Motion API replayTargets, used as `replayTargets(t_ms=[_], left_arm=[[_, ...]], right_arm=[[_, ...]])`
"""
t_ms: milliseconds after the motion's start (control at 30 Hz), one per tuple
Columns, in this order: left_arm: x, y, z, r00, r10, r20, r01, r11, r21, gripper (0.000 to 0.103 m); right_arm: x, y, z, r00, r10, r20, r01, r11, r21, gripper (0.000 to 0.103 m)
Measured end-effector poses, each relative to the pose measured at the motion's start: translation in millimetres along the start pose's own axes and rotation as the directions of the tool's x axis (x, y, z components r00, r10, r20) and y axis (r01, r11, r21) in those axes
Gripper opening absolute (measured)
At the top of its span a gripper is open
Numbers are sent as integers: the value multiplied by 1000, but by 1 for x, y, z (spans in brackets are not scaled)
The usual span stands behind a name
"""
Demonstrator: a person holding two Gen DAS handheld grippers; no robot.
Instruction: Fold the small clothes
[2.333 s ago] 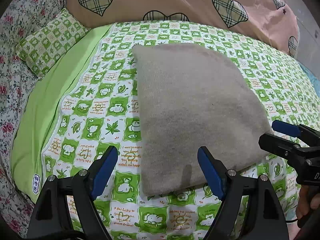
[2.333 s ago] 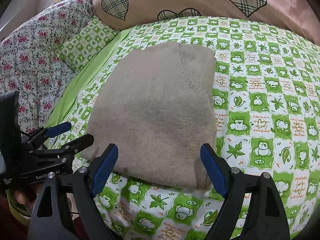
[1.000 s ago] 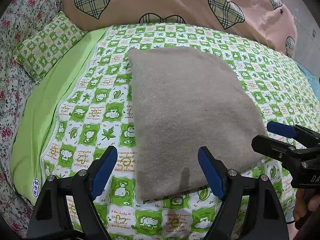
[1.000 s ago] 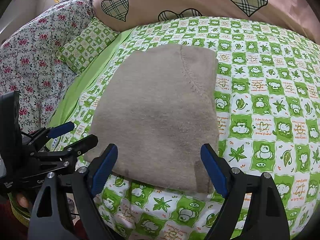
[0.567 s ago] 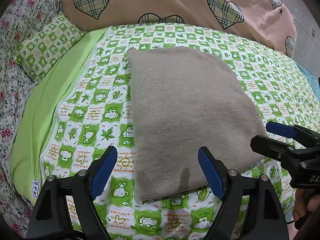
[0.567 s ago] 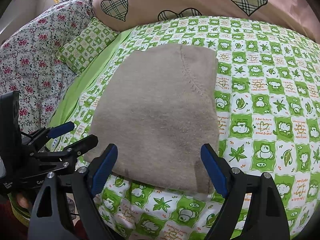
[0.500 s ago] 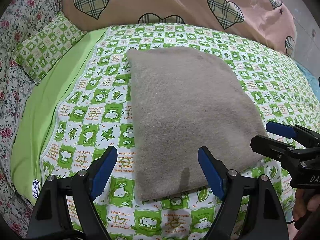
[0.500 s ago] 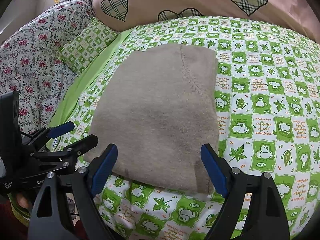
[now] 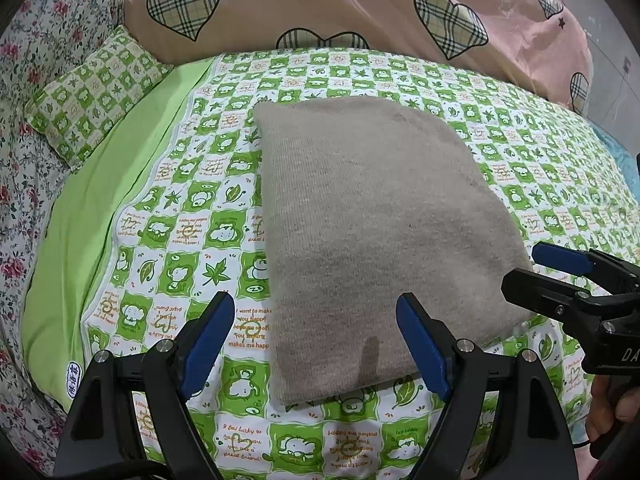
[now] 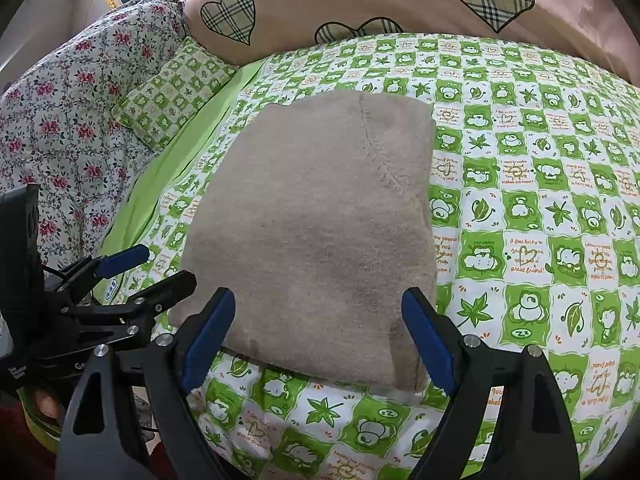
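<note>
We hold the left gripper [image 9: 316, 338] and right gripper [image 10: 318, 330] with jaws wide open and empty, just short of the near edge of the sweater [image 9: 368, 232], which lies as a flat rectangle on the quilt [image 9: 192, 216]. The folding looks nearly or fully done to us. Any further fold would call for both grippers to pinch the near corners and carry them to the far edge.

Home bedroom, shown by a bed spread with a green checked cartoon sheet [image 9: 192, 208], matching small pillow [image 9: 92, 92] at upper left, pink heart-print duvet [image 9: 320, 4] along the top, floral quilt [image 10: 60, 120] at left
</note>
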State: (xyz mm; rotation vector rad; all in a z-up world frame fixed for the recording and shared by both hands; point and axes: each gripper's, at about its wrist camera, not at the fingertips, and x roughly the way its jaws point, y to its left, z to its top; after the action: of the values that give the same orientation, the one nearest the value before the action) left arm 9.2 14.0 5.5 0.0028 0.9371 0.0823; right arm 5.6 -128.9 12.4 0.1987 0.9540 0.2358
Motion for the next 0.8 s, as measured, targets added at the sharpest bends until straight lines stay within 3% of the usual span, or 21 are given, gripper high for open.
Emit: replayTargets(t_ms=[800], left_arm=[[7,6,9,1000,19,5,-19,1000,-7,83]], right_arm=[[6,-7,16,1000,-4,-11,4,1000,-2,86]])
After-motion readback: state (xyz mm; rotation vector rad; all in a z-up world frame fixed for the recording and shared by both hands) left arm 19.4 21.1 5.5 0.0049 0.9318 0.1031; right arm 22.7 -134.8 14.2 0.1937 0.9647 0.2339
